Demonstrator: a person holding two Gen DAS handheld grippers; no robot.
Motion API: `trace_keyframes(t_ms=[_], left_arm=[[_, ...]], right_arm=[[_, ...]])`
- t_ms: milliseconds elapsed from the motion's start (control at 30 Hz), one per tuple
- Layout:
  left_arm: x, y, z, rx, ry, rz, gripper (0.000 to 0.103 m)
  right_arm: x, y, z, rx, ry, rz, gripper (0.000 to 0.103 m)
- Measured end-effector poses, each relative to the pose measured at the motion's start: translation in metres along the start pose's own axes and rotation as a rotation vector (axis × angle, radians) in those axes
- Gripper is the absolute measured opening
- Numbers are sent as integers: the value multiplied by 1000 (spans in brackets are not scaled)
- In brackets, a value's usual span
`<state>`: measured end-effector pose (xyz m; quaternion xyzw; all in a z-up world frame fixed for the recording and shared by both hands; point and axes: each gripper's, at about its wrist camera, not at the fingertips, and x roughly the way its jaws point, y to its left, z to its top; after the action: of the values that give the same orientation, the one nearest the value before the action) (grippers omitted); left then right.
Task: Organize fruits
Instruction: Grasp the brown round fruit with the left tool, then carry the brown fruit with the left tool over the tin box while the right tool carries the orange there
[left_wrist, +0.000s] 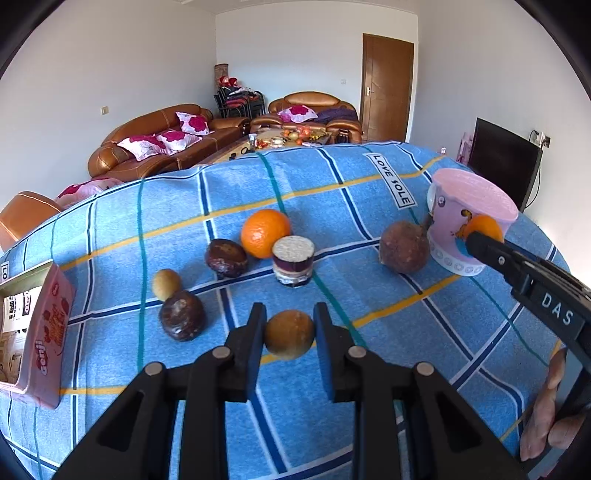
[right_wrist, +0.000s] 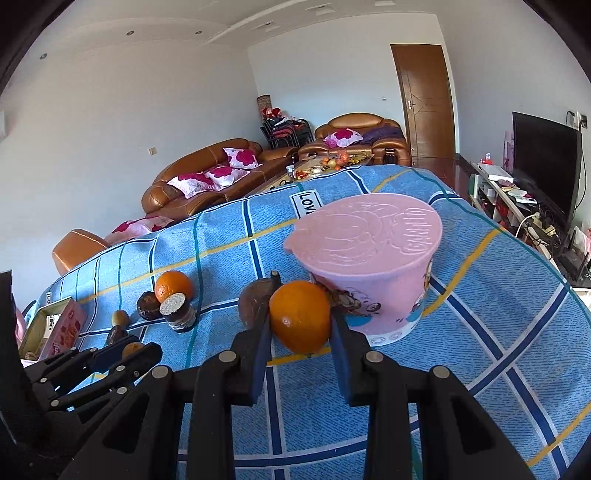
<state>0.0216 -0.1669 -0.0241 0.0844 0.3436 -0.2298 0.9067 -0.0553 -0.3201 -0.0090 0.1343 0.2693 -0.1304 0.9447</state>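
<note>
- Left tool (left_wrist: 289, 334): clamped on small yellow-brown fruit (left_wrist: 289, 334), 6 o'clock on blue checked worktop (left_wrist: 406, 332)
- Right tool (right_wrist: 300, 319): clamped on orange (right_wrist: 300, 315), touching pink cup (right_wrist: 373, 258)

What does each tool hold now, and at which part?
The left tool holds a small tan fruit by its two sides. The right tool holds an orange by its two sides, beside the pink cup.
</note>
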Motion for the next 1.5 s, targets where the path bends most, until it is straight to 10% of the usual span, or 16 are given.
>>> trace_keyframes(t_ms=[400, 1500], left_arm=[[-51, 61, -12, -36, -127, -52, 28], [-80, 192, -32, -141, -189, 259, 28]], right_arm=[[-20, 22, -6, -93, -94, -124, 33], [-2, 202, -45, -226, 9, 66, 33]])
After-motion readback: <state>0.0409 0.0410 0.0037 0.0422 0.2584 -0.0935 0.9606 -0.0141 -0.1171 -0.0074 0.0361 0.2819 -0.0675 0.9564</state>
